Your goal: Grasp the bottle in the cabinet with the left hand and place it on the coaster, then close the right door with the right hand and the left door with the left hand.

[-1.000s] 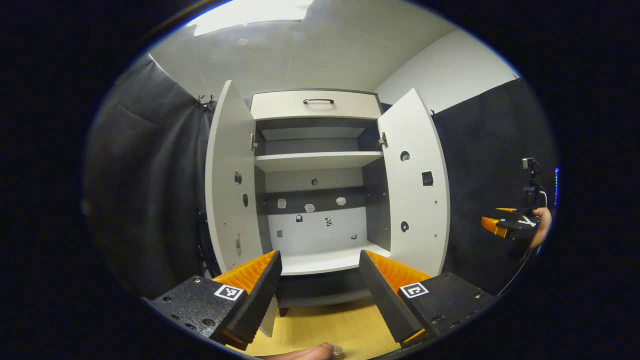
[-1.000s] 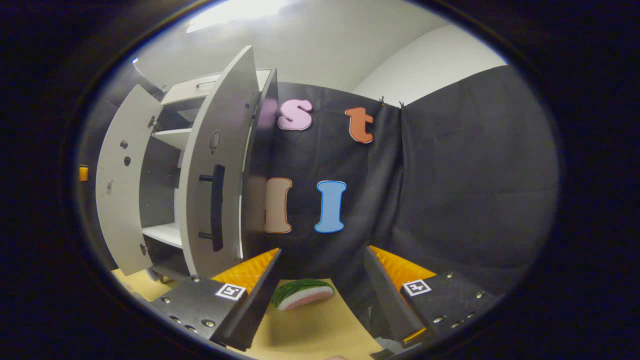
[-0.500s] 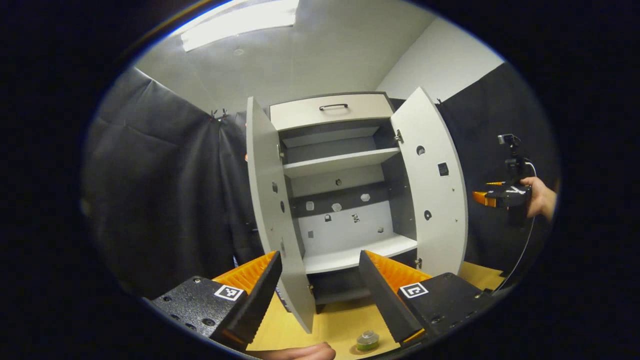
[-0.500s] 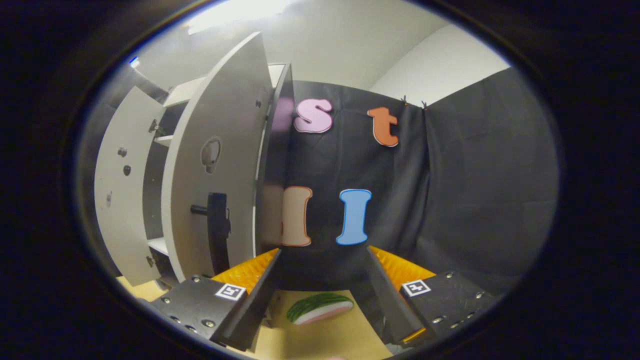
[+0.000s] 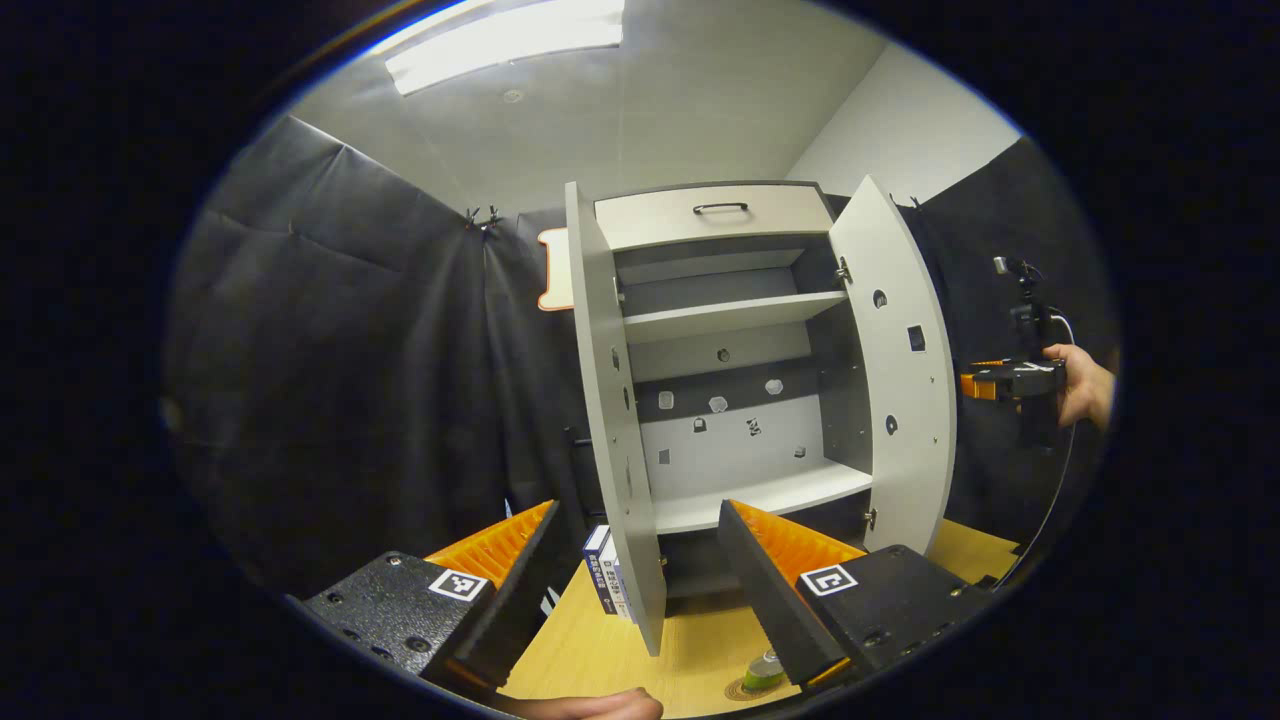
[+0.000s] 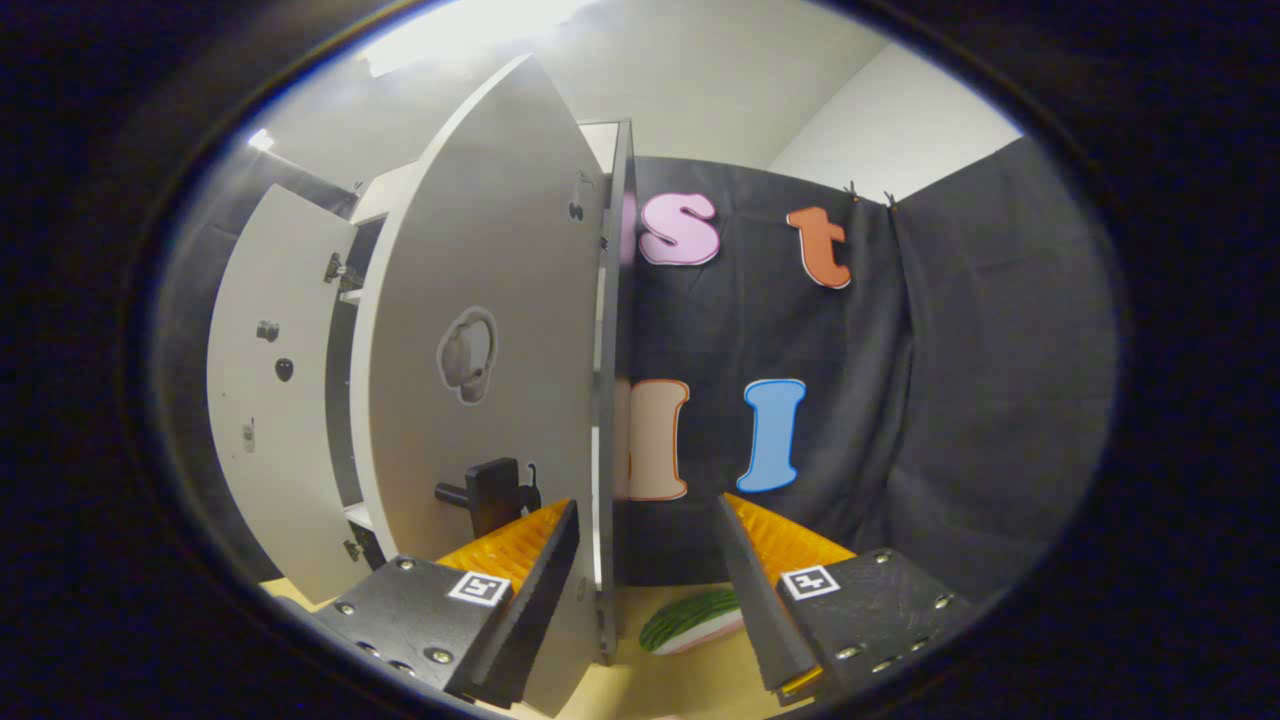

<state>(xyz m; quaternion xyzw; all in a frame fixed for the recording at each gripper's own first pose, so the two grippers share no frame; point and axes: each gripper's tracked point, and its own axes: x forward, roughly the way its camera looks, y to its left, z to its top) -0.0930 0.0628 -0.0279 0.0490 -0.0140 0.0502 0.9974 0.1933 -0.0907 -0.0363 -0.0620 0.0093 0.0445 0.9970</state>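
Observation:
The white cabinet (image 5: pixel 720 330) stands with both doors swung out. In the left gripper view a small green bottle (image 5: pixel 765 670) sits on a round coaster (image 5: pixel 742 690) on the wooden table, low beside my right-hand finger. My left gripper (image 5: pixel 640 590) is open and holds nothing, with the left door (image 5: pixel 612 420) seen edge-on straight ahead. A hand carries my right gripper (image 5: pixel 975 385) just outside the right door (image 5: pixel 900 370). In the right gripper view, my right gripper (image 6: pixel 645 590) is open close to that door's outer face (image 6: pixel 480 300), near its dark handle (image 6: pixel 490 492).
Small boxes (image 5: pixel 603 580) stand on the table behind the left door. A watermelon-slice toy (image 6: pixel 695 620) lies on the table (image 6: pixel 650 690) ahead of the right gripper. Black cloth walls close in on both sides. The cabinet's shelves (image 5: pixel 760 495) are bare.
My left gripper has drawn back and swung left, bringing the bottle on its coaster into view. My right gripper has moved in closer to the right door's outer face.

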